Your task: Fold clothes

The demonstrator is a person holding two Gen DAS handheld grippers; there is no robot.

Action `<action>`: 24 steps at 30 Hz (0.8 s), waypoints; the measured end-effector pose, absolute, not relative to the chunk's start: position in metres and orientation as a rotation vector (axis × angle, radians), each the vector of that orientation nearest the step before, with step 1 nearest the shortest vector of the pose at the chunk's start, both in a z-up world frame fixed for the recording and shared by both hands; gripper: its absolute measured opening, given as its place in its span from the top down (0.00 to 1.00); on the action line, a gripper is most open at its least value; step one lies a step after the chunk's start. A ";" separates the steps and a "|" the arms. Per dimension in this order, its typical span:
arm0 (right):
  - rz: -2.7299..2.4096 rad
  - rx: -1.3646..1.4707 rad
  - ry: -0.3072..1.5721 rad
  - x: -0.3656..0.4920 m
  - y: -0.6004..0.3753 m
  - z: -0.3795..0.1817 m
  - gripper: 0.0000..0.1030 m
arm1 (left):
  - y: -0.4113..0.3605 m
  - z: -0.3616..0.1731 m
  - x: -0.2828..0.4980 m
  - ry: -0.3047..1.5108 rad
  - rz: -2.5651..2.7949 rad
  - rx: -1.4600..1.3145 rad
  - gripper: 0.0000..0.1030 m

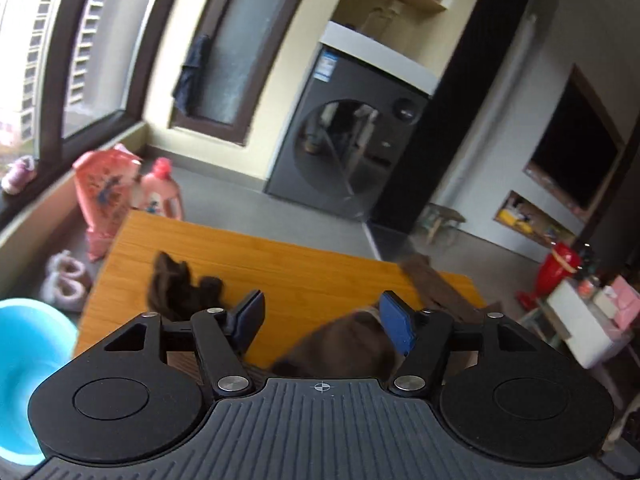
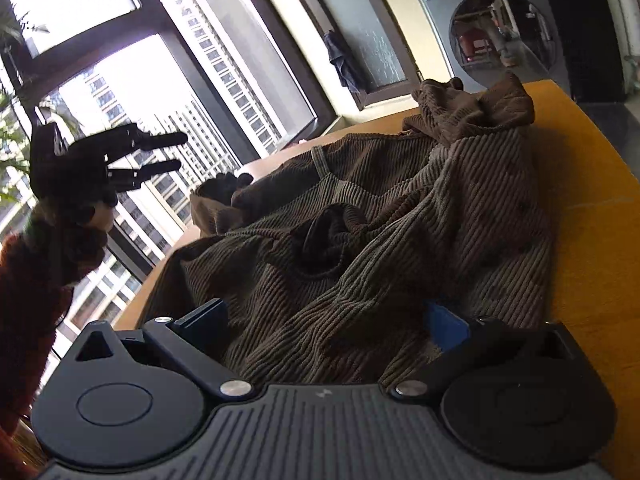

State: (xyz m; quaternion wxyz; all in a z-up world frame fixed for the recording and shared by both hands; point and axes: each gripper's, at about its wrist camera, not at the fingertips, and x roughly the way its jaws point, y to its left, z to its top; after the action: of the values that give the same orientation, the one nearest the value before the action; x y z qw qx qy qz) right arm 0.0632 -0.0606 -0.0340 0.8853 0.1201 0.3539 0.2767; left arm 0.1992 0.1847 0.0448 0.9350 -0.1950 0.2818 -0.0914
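Observation:
A brown ribbed garment lies crumpled on the orange wooden table. My right gripper is open, low over the garment's near edge, with cloth between its blue pads. My left gripper is open and empty above the table. Part of the brown garment lies below it. A dark bunch of cloth lies to its left. In the right wrist view the left gripper is raised at the left, against the window.
A grey washing machine stands beyond the table. A pink detergent bag and pink bottle stand on the floor at the table's far left. A blue basin sits at the near left. A red object stands at the right.

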 end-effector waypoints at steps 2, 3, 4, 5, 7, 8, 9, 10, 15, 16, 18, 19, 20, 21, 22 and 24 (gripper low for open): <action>0.578 0.129 0.756 0.062 -0.048 -0.031 0.00 | 0.164 0.021 0.208 0.642 -0.311 -0.484 0.24; 0.586 0.112 0.771 0.063 -0.047 -0.028 0.00 | 0.155 0.007 0.214 0.682 -0.368 -0.534 0.24; 0.594 0.099 0.786 0.063 -0.047 -0.025 0.00 | 0.152 -0.005 0.219 0.712 -0.383 -0.568 0.24; 0.604 0.107 0.782 0.064 -0.051 -0.019 0.00 | 0.148 -0.018 0.225 0.743 -0.397 -0.601 0.24; 0.583 0.088 0.703 0.065 -0.062 0.005 0.00 | 0.150 -0.038 0.236 0.778 -0.360 -0.616 0.26; 0.560 0.061 0.661 0.066 -0.067 0.018 0.00 | 0.155 -0.047 0.243 0.785 -0.321 -0.611 0.28; 0.526 0.027 0.624 0.070 -0.070 0.029 0.00 | 0.165 -0.054 0.248 0.785 -0.291 -0.628 0.36; 0.496 0.000 0.597 0.077 -0.071 0.039 0.00 | 0.176 -0.061 0.253 0.785 -0.265 -0.651 0.50; 0.401 -0.011 0.567 0.150 -0.074 0.055 0.00 | 0.223 -0.078 0.257 0.767 -0.191 -0.781 0.75; 0.383 -0.001 0.568 0.167 -0.074 0.056 0.00 | 0.227 -0.077 0.255 0.757 -0.179 -0.771 0.75; 0.327 0.088 0.601 0.216 -0.076 0.046 0.08 | 0.236 -0.076 0.250 0.740 -0.156 -0.754 0.74; 0.316 0.132 0.628 0.234 -0.077 0.039 0.12 | 0.240 -0.076 0.248 0.735 -0.151 -0.757 0.74; 0.307 0.188 0.657 0.253 -0.075 0.028 0.20 | 0.243 -0.077 0.247 0.732 -0.148 -0.766 0.74; 0.298 0.247 0.685 0.271 -0.073 0.017 0.22 | 0.245 -0.078 0.246 0.731 -0.150 -0.776 0.74; 0.289 0.305 0.714 0.289 -0.071 0.006 0.22 | 0.248 -0.078 0.245 0.730 -0.154 -0.785 0.74; 0.308 0.330 0.743 0.313 -0.058 -0.011 0.22 | 0.250 -0.080 0.243 0.727 -0.166 -0.793 0.73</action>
State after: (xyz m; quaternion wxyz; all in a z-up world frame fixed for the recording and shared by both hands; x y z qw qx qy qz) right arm 0.3126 -0.0578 -0.0108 0.9069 0.1598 0.3601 0.1492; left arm 0.2431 0.2499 -0.0796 0.8555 -0.3773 0.3457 -0.0788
